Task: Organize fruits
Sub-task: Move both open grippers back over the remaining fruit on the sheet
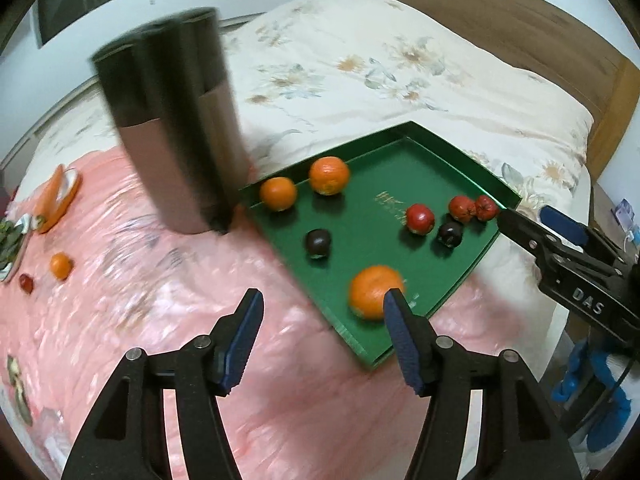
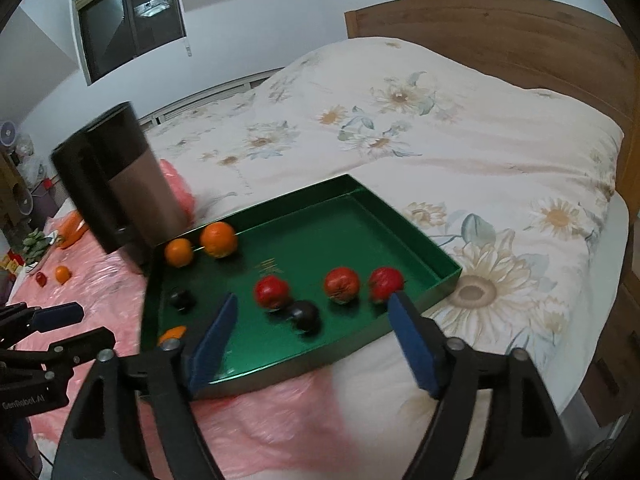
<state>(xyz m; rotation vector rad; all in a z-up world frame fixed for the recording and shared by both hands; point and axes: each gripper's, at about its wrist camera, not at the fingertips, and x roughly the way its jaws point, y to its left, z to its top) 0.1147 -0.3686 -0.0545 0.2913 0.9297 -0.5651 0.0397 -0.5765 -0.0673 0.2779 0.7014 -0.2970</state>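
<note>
A green tray [image 1: 440,168] [image 2: 400,216] lies on the bed. It holds three oranges, two at its far left corner [image 1: 328,175] [image 2: 218,239] and one at its near edge [image 1: 374,292] [image 2: 173,333]. It also holds three red fruits [image 1: 420,218] [image 2: 341,285] and two dark plums [image 1: 318,242] [image 2: 306,315]. My left gripper [image 1: 324,308] is open and empty, just short of the near orange. My right gripper [image 2: 312,312] is open and empty at the tray's near right edge. A loose orange [image 1: 61,265] [image 2: 62,274] and a red fruit [image 1: 26,283] [image 2: 40,278] lie on the pink sheet.
A tall dark cylinder [image 1: 172,120] [image 2: 116,180] stands by the tray's far left corner. A pink plastic sheet [image 1: 160,340] covers the near bed, a floral quilt [image 2: 440,140] the rest. An orange object [image 1: 56,196] and greens [image 1: 10,240] lie far left.
</note>
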